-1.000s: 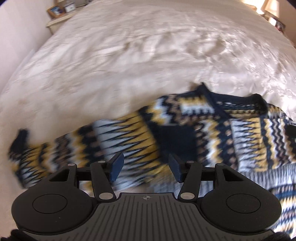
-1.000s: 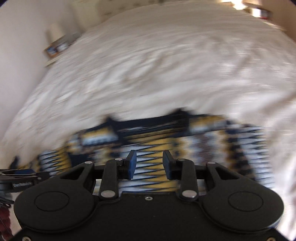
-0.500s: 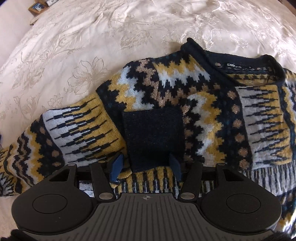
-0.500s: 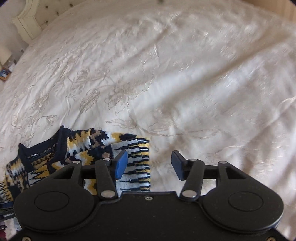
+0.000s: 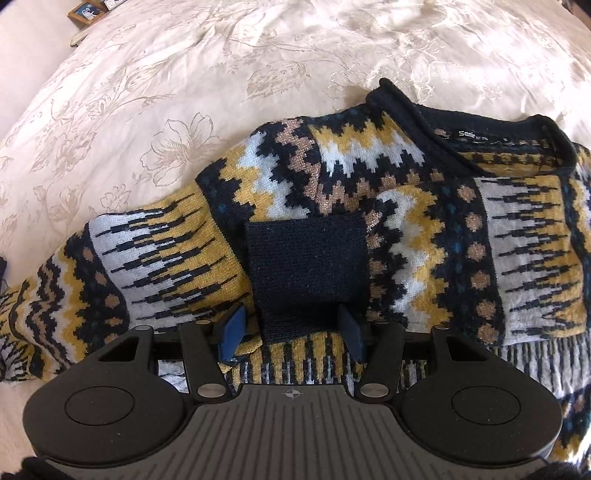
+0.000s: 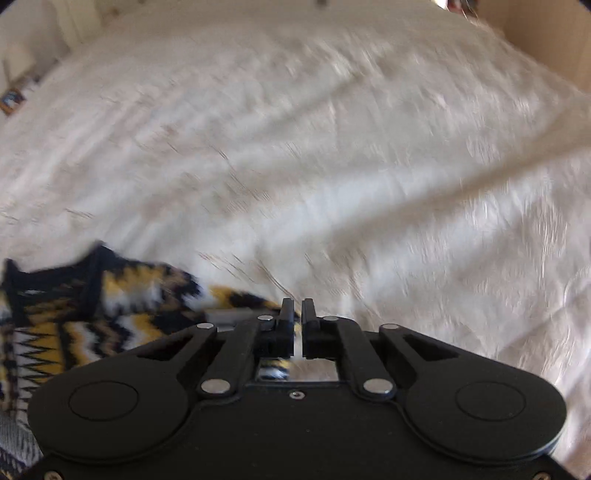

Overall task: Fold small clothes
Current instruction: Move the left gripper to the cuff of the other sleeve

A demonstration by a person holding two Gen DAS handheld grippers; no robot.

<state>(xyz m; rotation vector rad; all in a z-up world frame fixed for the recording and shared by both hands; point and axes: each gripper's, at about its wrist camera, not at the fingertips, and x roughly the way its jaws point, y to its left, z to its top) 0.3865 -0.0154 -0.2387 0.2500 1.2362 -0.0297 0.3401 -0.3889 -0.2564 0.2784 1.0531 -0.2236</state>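
Note:
A navy, yellow and white patterned sweater (image 5: 388, 206) lies on the cream bedspread (image 5: 184, 92). One sleeve is folded across the body, and its plain navy cuff (image 5: 306, 266) lies just ahead of my left gripper (image 5: 291, 332). The left gripper is open, its blue pads either side of the cuff's near end, just above the knit. In the right wrist view the sweater (image 6: 74, 317) is blurred at lower left. My right gripper (image 6: 297, 314) has its jaws nearly together at the sweater's right edge; whether fabric sits between them is hidden.
A bedside surface with a framed photo (image 5: 86, 11) sits at the far left beyond the bed. Bare embroidered bedspread (image 6: 369, 166) stretches ahead and to the right of the sweater. A brown panel (image 6: 554, 40) stands at the far right.
The right gripper's jaws have gone from wide open to nearly closed, and its view has turned blurred with motion. The left gripper has barely moved and stays open over the cuff.

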